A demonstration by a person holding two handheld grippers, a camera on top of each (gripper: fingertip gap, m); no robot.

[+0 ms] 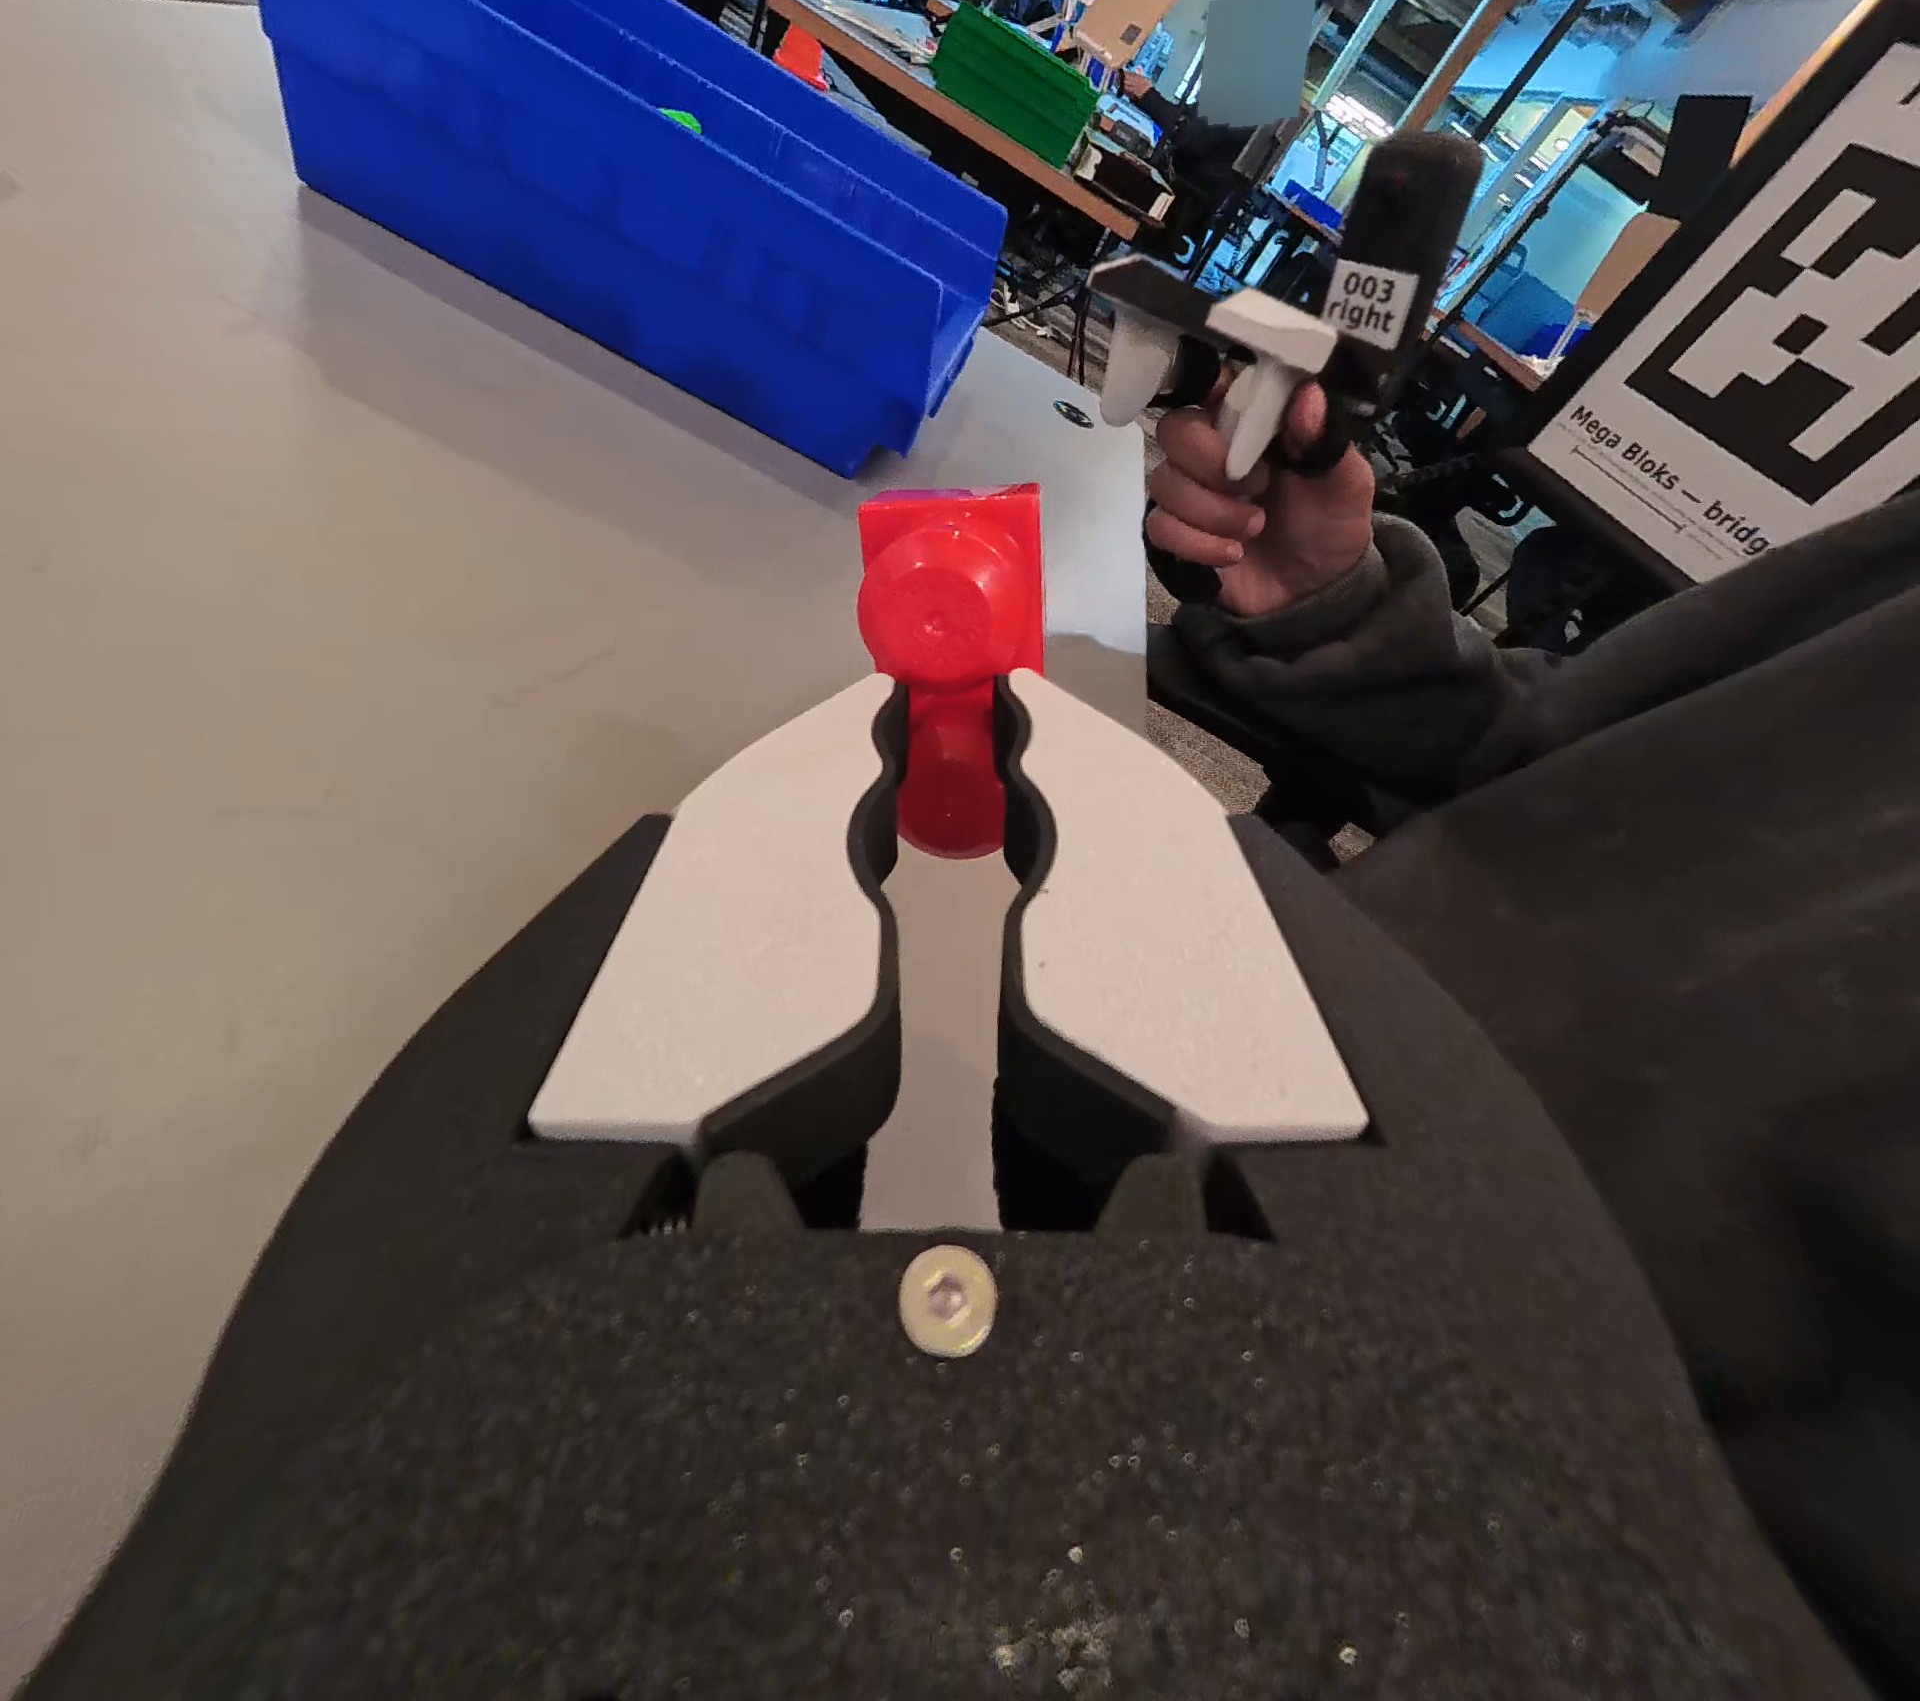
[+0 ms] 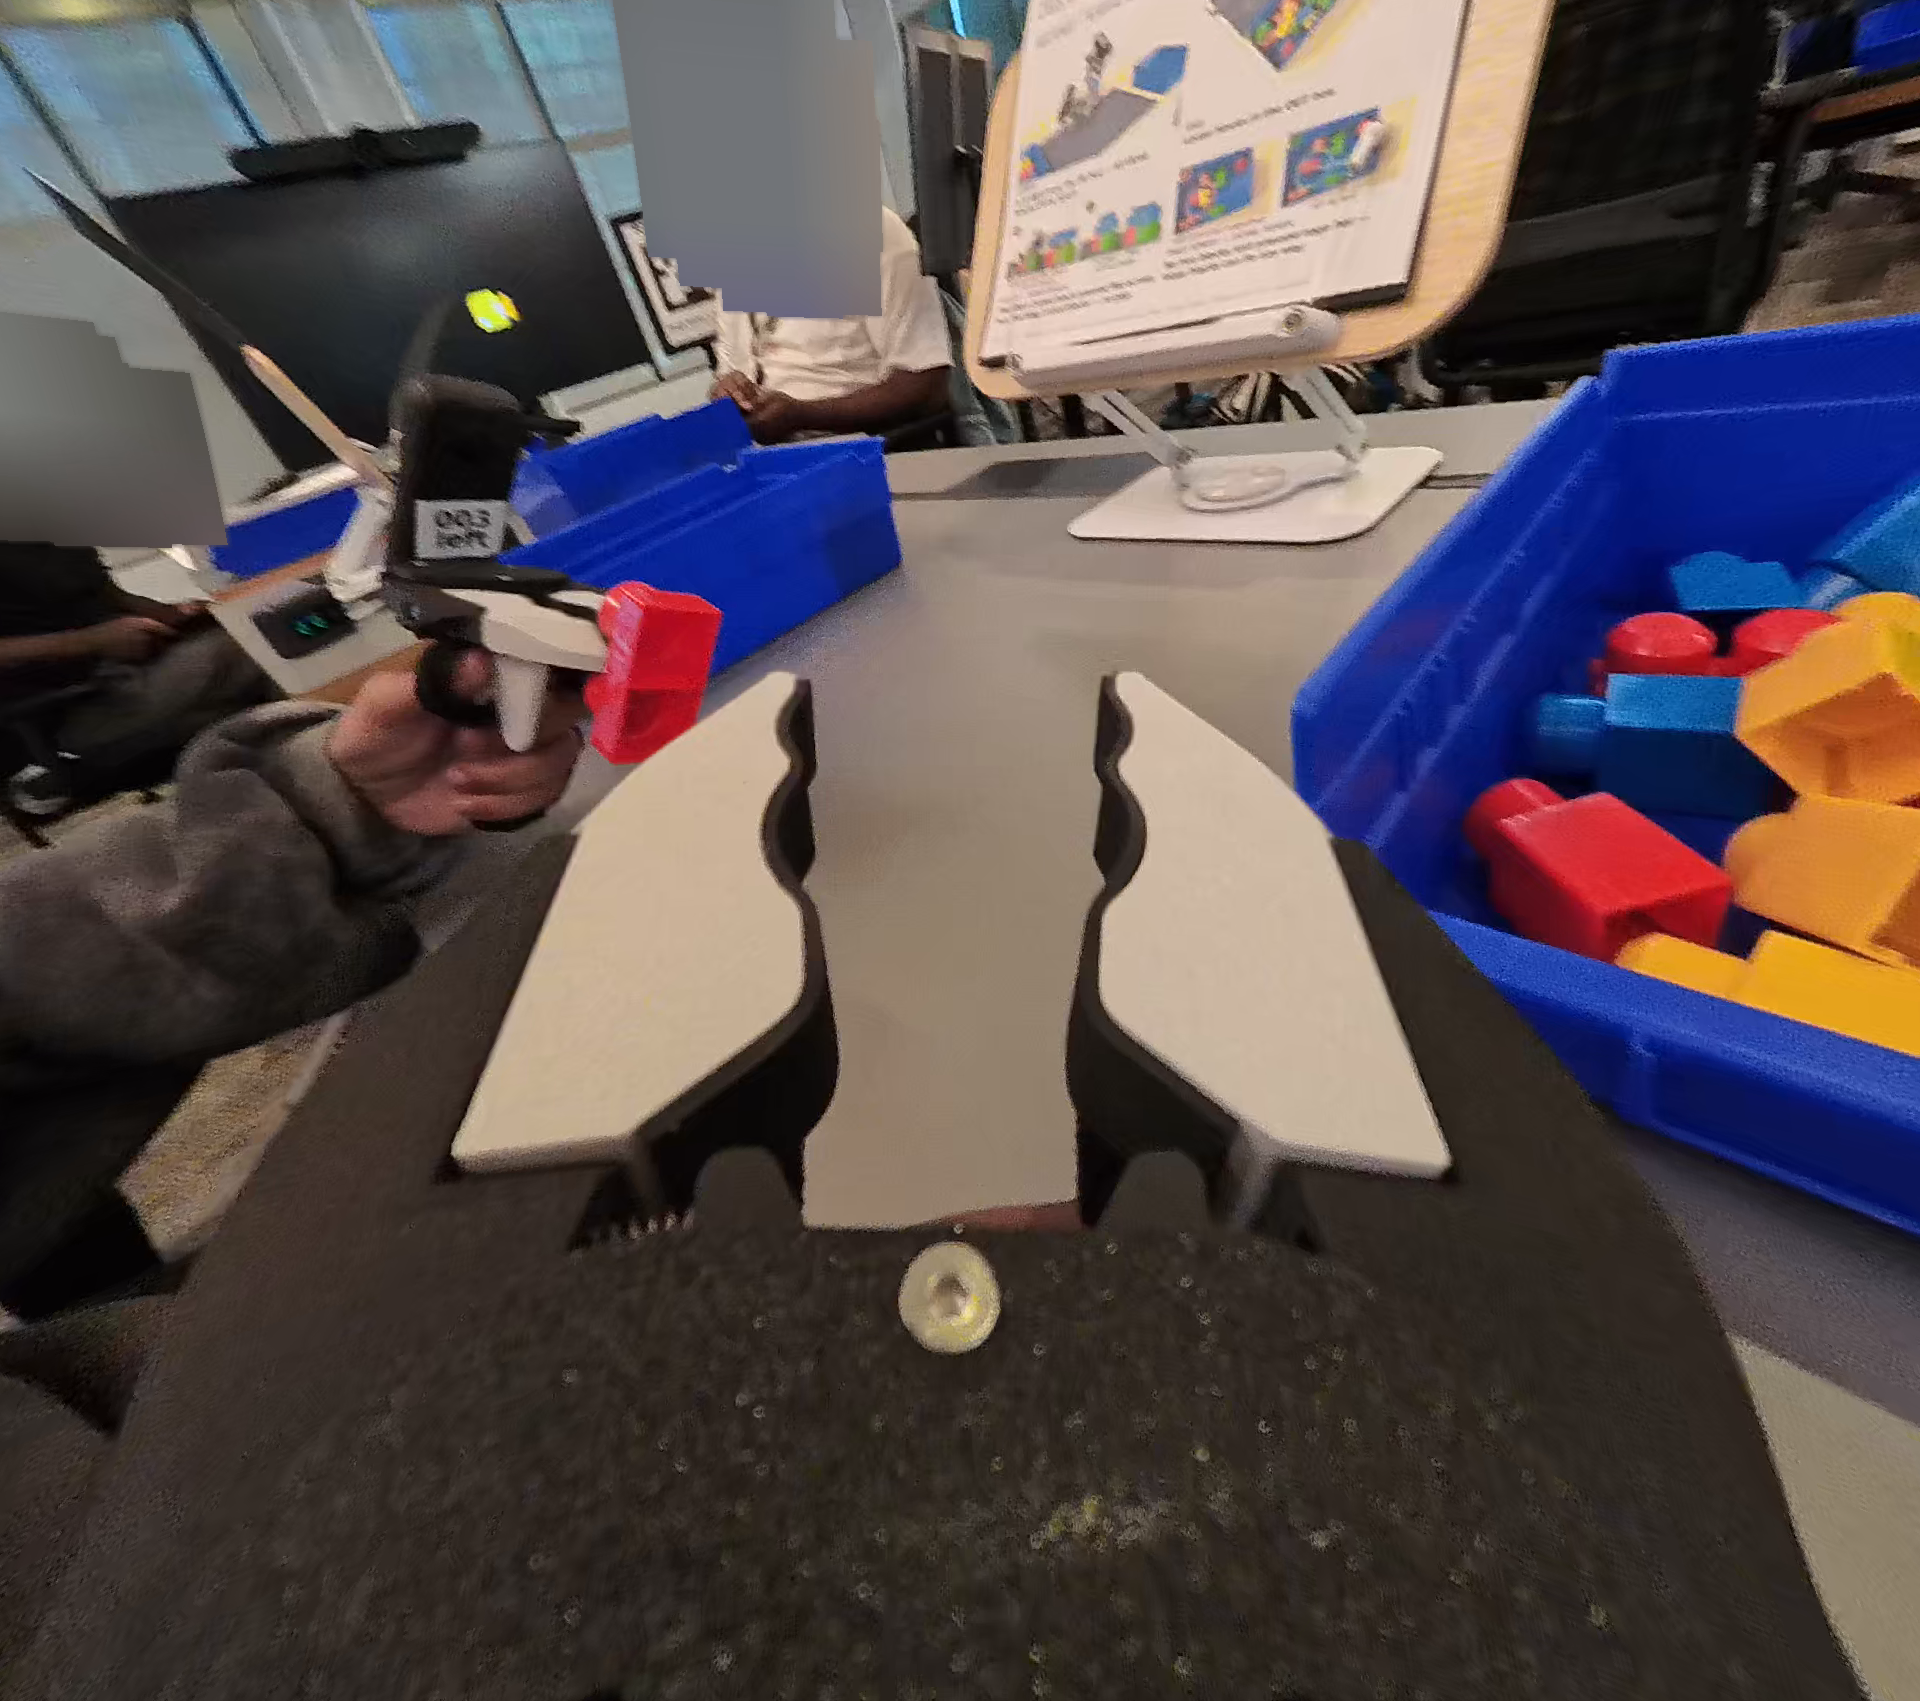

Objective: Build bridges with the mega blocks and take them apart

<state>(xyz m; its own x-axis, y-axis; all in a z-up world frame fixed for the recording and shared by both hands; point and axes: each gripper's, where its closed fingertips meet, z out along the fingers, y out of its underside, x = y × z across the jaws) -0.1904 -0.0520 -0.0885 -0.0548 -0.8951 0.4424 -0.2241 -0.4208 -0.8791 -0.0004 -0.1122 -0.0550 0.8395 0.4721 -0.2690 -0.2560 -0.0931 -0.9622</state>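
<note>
A pale grey table (image 1: 312,612) is stretching out ahead of both grippers, and beyond it a busy workshop is showing, with other tables, chairs, ducting overhead and seated people whose heads are blurred out; a clipboard of illustrated instructions (image 2: 1236,51) is standing on a white stand beyond the right gripper's fingertips, and a board with a black-and-white marker (image 1: 1787,301) is leaning to the right of the left gripper; the left gripper (image 1: 948,716) is clamping a red mega block (image 1: 951,602) between its two fingers, the block jutting forward past the fingertips and held above the table near its edge; in the right wrist view that same gripper, held in a hand (image 2: 457,768), is sitting off to the left with the red block at its tip; the right gripper (image 2: 954,716) is standing with its fingers wide apart and nothing between them, bare table showing in the gap; two blue bins are lying on the table, one (image 1: 582,145) ahead and left of the left gripper with only a glimpse of something green inside, the other (image 2: 1558,716) just right of the right gripper and holding a jumble of blocks (image 2: 1714,778), of which roughly three red, four blue and four orange-yellow are showing, though the frame edge is cutting the pile off.
</note>
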